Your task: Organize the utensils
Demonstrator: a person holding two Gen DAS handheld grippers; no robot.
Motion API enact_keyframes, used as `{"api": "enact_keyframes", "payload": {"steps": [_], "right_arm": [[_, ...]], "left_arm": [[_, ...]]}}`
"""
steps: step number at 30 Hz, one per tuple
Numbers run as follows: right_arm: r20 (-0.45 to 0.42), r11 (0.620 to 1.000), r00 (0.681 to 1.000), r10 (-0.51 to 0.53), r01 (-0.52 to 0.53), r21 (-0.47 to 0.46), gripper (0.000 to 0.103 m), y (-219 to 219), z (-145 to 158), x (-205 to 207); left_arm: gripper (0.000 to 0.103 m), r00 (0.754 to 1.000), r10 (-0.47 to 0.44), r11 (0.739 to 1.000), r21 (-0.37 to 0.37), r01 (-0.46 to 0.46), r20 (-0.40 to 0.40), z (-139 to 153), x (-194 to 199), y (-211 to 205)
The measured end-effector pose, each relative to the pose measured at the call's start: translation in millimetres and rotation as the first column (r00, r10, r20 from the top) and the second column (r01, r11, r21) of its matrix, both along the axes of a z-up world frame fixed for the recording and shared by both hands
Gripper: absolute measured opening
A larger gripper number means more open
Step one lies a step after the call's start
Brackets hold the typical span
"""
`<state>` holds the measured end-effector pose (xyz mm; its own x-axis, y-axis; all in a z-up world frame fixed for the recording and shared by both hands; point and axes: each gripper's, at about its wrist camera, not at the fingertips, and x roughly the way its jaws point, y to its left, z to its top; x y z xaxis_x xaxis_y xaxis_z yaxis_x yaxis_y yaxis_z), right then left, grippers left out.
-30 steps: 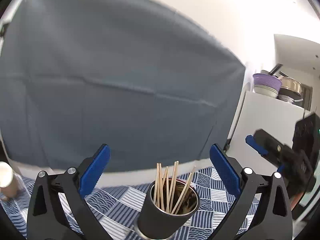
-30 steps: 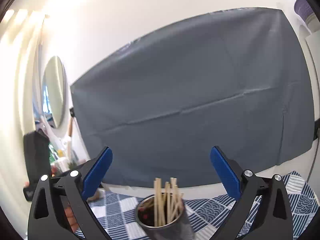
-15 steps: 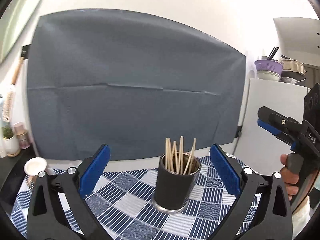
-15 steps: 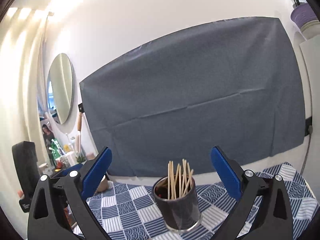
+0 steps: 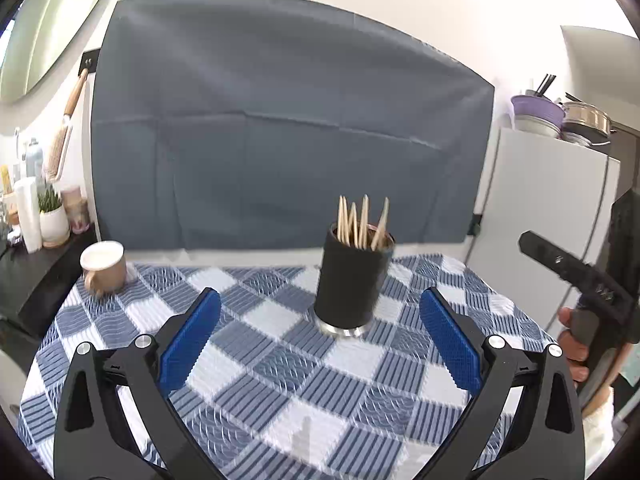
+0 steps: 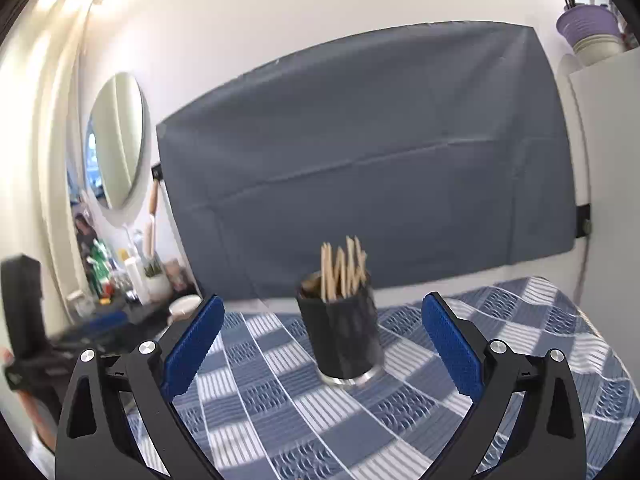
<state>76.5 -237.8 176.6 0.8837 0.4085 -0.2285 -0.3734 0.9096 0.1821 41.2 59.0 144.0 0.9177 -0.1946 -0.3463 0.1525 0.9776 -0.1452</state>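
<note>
Left wrist view shows the left tongs (image 5: 320,344) spread wide with nothing between the blue pads, and they have drawn back: a second ago the dark holder (image 5: 350,278) filled the bottom of the frame between the fingers, whereas now it stands clear ahead on the checked cloth of the worktop (image 5: 280,400). The right tongs (image 6: 322,354) have backed away likewise and hang released and empty, the holder (image 6: 342,338) in front of them. My reading is that both hands have retreated from the cup, so the utensils look put away and little seems left to do. The wooden sticks (image 5: 360,222) stand inside the holder with their long axes near vertical, fanning slightly, tips pointing up; the holder itself sits upright on its metal base, about mid-cloth. A beige mug (image 5: 103,266) rests well apart at the far left corner. The person's hand (image 5: 574,344) grips the right tool's handle at the frame edge.
</note>
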Motion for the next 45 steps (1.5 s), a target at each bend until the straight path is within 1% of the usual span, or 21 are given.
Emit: {"api": "enact_keyframes", "payload": {"steps": [4,6,8,10,12,14,16,17,19,22,23,25,28,30,31,33,35,38,40,42,45], "right_arm": [[-0.015,0.999,1.0,-0.02,0.02,-0.026,0.095,-12,-11,-21],[-0.014,0.999,1.0,-0.028,0.028,-0.025,0.095,-19,-16,-34],[-0.026,0.999,0.999,-0.027,0.026,-0.027,0.095,-23,-21,-41],[-0.027,0.999,0.999,-0.025,0.024,-0.043,0.095,-23,-28,-50],[-0.023,0.998,1.0,-0.018,0.017,-0.055,0.095,-21,-35,-56],[-0.009,0.998,0.999,-0.035,0.034,-0.048,0.095,-21,-50,-64],[-0.028,0.997,0.999,-0.043,0.042,-0.065,0.095,-18,-66,-65],[-0.043,0.996,0.998,-0.051,0.048,-0.075,0.095,-17,-77,-65],[-0.059,0.994,0.995,-0.075,0.071,-0.079,0.095,-17,-92,-65],[-0.129,0.998,0.991,-0.045,0.039,-0.051,0.095,-22,-112,-61],[-0.146,0.999,0.989,-0.039,0.033,-0.043,0.095,-22,-116,-59],[-0.154,0.998,0.987,-0.054,0.049,-0.039,0.095,-24,-122,-58],[-0.127,0.996,0.988,-0.091,0.088,-0.03,0.095,-25,-125,-61],[-0.094,0.994,0.99,-0.109,0.107,-0.028,0.095,-26,-127,-65],[-0.08,0.991,0.989,-0.128,0.126,-0.034,0.095,-25,-126,-66],[-0.048,0.989,0.988,-0.144,0.141,-0.051,0.095,-22,-124,-69],[-0.007,0.987,0.989,-0.148,0.147,-0.072,0.095,-19,-121,-71],[-0.015,0.987,0.992,-0.128,0.126,-0.103,0.095,-11,-117,-66],[-0.001,0.987,0.992,-0.126,0.126,-0.099,0.095,-9,-113,-67],[0.026,0.989,0.993,-0.114,0.116,-0.094,0.095,-8,-106,-68],[0.022,0.988,0.994,-0.111,0.112,-0.107,0.095,-3,-106,-60]], "left_arm": [[0.097,1.0,0.017,0.999,0.03,-0.017,-0.017,8,-34,7],[0.097,0.997,0.042,0.997,0.064,-0.038,-0.062,11,-49,10],[0.097,0.99,0.06,0.996,0.067,-0.052,-0.13,8,-61,14],[0.097,0.985,0.042,0.998,0.059,-0.033,-0.169,2,-71,16],[0.097,0.98,0.037,0.998,0.057,-0.026,-0.198,-10,-80,15],[0.097,0.976,0.051,0.994,0.104,-0.03,-0.214,-32,-85,8],[0.097,0.968,0.063,0.988,0.151,-0.026,-0.245,-63,-86,-3],[0.097,0.966,0.059,0.988,0.15,-0.021,-0.251,-73,-86,-7],[0.097,0.963,0.046,0.992,0.123,-0.014,-0.266,-96,-84,-11],[0.097,0.957,0.037,0.999,0.022,-0.032,-0.286,-116,-75,-12],[0.097,0.961,0.028,0.999,-0.015,-0.034,-0.276,-120,-70,-12],[0.097,0.97,0.046,0.998,-0.029,-0.054,-0.237,-120,-64,-16],[0.097,0.987,0.107,0.994,0.051,-0.102,-0.116,-117,-58,-29],[0.097,0.991,0.117,0.991,0.079,-0.112,-0.062,-114,-57,-34],[0.097,0.994,0.101,0.992,0.083,-0.098,-0.037,-113,-57,-38],[0.097,0.997,0.071,0.994,0.08,-0.07,-0.018,-112,-54,-40],[0.097,0.996,0.084,0.993,0.083,-0.084,-0.001,-111,-52,-42],[0.097,0.999,0.025,0.998,0.055,-0.023,-0.034,-112,-45,-42],[0.097,0.999,0.028,0.998,0.06,-0.026,-0.034,-111,-44,-42],[0.097,0.999,0.044,0.996,0.083,-0.044,-0.003,-108,-44,-45],[0.097,0.99,0.128,0.979,0.152,-0.135,0.053,-107,-40,-49]]}}
